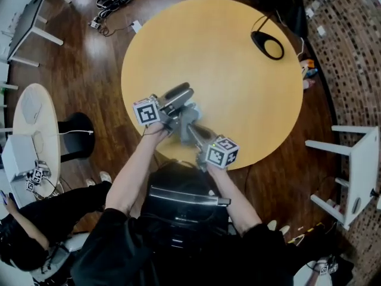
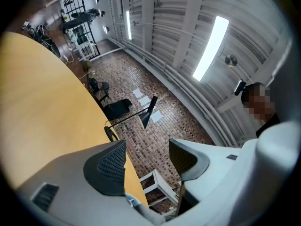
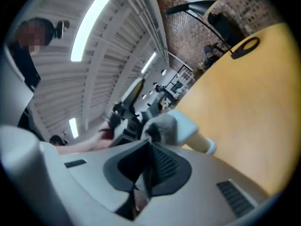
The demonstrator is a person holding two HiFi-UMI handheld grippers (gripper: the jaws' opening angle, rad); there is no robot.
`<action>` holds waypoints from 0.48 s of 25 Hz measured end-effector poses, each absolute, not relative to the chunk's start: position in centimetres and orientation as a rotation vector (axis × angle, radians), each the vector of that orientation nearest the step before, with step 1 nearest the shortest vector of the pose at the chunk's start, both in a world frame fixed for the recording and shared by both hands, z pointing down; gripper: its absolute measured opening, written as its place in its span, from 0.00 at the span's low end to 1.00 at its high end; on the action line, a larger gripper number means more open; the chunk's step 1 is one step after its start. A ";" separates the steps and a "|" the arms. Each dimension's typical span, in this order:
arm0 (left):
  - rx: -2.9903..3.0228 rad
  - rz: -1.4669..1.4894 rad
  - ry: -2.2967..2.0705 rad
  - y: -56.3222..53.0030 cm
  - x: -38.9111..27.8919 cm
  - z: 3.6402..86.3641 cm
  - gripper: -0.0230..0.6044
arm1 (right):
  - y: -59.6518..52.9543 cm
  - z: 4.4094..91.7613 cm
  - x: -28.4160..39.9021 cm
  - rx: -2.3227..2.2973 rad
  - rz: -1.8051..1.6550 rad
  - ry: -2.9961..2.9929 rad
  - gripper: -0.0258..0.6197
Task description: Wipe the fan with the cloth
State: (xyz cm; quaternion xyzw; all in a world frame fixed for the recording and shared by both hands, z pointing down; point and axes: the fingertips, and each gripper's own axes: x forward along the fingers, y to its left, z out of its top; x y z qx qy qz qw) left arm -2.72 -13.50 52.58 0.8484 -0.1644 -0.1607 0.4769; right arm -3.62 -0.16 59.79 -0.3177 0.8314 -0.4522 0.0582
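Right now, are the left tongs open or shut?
Open. In the left gripper view the left tongs have their dark pads apart, with brick floor and a white stool showing through the gap; nothing is held.

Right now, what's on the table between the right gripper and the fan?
Nothing: in the head view, bare yellow table runs from the right gripper, shut on the cloth, to the fan.

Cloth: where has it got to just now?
In the right gripper view the grey cloth is pinched in the right tongs, over the near edge of the round table.
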 end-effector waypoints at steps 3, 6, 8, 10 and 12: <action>2.062 -0.339 -0.380 -13.5 -2.5 53.0 0.47 | -0.7 64.1 -5.4 -1.120 -1.433 2.569 0.08; 2.049 -0.300 -0.372 -13.3 -2.6 53.7 0.47 | -1.9 67.4 -6.2 -1.192 -1.550 2.425 0.08; 2.045 -0.295 -0.363 -13.4 -2.6 53.9 0.47 | -2.8 70.1 -5.2 -1.268 -1.713 2.210 0.08; 2.037 -0.296 -0.356 -13.4 -2.3 53.9 0.47 | -2.6 71.9 -3.4 -1.283 -1.857 1.966 0.08; 2.032 -0.299 -0.345 -13.3 -1.9 53.8 0.47 | -2.0 71.2 -1.8 -1.197 -1.864 1.804 0.08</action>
